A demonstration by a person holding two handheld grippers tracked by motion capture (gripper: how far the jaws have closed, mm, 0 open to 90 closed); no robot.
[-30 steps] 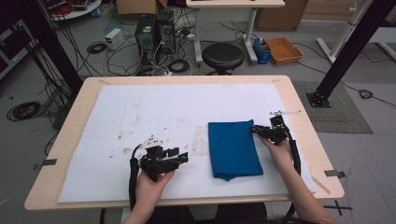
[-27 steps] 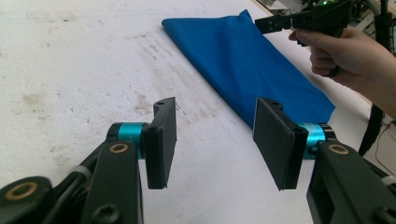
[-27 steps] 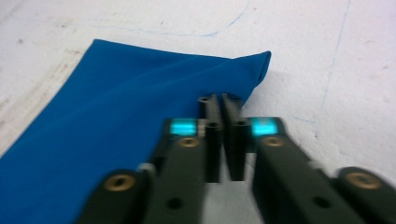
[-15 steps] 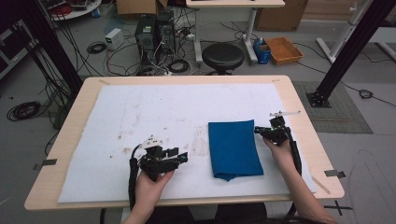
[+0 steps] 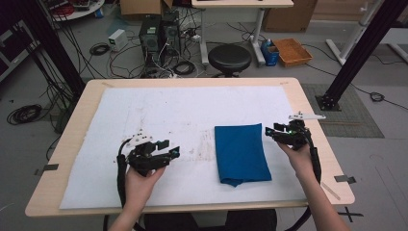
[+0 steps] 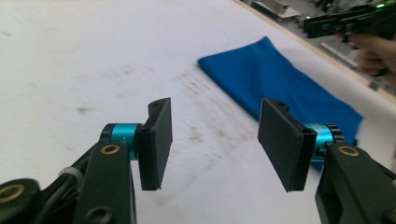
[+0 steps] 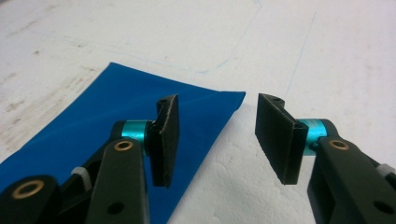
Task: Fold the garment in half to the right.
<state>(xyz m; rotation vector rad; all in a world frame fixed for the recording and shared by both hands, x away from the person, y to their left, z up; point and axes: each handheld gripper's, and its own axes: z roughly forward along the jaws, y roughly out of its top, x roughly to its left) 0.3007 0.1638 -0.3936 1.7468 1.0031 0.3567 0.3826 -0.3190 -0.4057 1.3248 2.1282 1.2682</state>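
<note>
A folded blue cloth (image 5: pixel 240 153) lies flat on the white sheet, right of the table's middle. My right gripper (image 5: pixel 268 132) hovers just off the cloth's far right corner. Its jaws have just been opening and stand open with nothing between them. In the right gripper view the right gripper (image 7: pixel 217 135) hangs above the cloth's corner (image 7: pixel 107 112). My left gripper (image 5: pixel 171 148) is held to the left of the cloth and points toward it; its jaws have just widened and are empty. In the left gripper view the left gripper (image 6: pixel 215 135) faces the cloth (image 6: pixel 275 88), with the right gripper (image 6: pixel 345 23) beyond.
A stained white sheet (image 5: pixel 183 110) covers the wooden table (image 5: pixel 317 144). Behind the table stand a black stool (image 5: pixel 230 57), computer towers (image 5: pixel 159 36) with cables, and an orange box (image 5: pixel 291 50). A black frame post (image 5: pixel 358 53) rises at the right.
The right gripper's jaws have opened and the hand has drawn slightly right, off the cloth's edge. The left gripper has risen a little and shifted away from the table's front edge.
</note>
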